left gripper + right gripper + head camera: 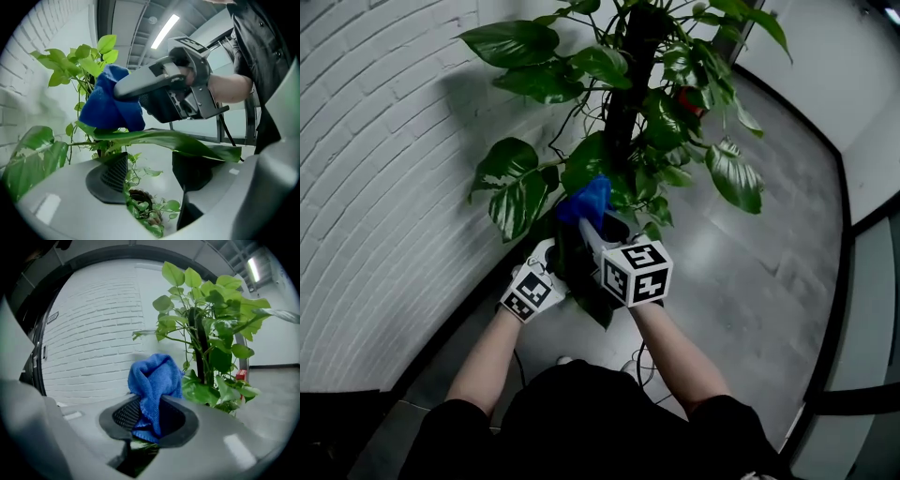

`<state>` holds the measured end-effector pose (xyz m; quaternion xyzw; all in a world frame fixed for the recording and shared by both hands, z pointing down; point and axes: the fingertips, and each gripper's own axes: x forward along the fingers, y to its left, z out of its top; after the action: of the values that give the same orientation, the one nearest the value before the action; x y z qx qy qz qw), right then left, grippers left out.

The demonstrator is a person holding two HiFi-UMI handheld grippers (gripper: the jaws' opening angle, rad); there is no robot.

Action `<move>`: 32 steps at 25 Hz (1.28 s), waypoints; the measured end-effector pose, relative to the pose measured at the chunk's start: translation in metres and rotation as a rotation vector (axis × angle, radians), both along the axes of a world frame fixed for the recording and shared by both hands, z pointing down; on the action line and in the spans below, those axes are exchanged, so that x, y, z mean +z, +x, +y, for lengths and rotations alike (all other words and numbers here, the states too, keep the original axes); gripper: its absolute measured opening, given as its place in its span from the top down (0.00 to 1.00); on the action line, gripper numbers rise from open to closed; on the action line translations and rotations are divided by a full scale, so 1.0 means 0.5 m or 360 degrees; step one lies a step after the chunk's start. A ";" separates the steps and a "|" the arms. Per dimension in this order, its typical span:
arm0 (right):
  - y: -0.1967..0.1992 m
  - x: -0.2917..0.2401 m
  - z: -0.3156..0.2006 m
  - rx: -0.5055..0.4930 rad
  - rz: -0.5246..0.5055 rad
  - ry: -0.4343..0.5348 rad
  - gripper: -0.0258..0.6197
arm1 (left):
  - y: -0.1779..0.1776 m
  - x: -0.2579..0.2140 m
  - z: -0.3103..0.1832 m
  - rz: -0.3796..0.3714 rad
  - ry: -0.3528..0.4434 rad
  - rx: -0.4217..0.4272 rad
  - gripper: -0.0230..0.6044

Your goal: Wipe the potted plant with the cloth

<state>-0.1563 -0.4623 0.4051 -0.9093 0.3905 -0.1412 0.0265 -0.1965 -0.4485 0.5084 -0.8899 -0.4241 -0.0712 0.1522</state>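
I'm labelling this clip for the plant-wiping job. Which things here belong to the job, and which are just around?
Job: potted plant; blue cloth, pinched in the right hand-held gripper; left hand-held gripper, jaws apart beside a long leaf.
Just around: red item among the leaves; white brick wall; grey floor.

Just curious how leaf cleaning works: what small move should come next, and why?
Probably slide the blue cloth along the long leaf toward its tip. The right gripper is shut on the cloth, which appears to rest on that leaf, and the open left gripper sits just below, gripping nothing.
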 end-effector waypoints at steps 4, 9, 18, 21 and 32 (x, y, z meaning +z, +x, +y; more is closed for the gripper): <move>-0.012 0.040 -0.027 -0.0056 -0.0019 -0.0118 0.80 | -0.015 0.011 0.021 -0.0057 -0.0063 0.0041 0.47; -0.039 0.092 -0.032 -0.0148 -0.0069 -0.0202 0.80 | -0.032 0.021 0.042 -0.0083 -0.0091 0.0065 0.47; -0.098 0.100 0.000 -0.0229 -0.0088 -0.0213 0.80 | -0.031 0.022 0.040 -0.0113 -0.0169 -0.0041 0.47; -0.115 0.098 0.016 -0.0220 -0.0050 -0.0214 0.80 | -0.032 0.008 0.039 -0.0156 -0.0313 -0.0079 0.47; -0.204 0.093 0.083 -0.0217 -0.0071 -0.0144 0.80 | -0.029 0.009 0.049 -0.0227 -0.0458 -0.0160 0.47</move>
<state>-0.2581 -0.4210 0.4514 -0.8775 0.4440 -0.1805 -0.0154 -0.2111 -0.4238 0.5130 -0.9153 -0.3945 -0.0804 -0.0109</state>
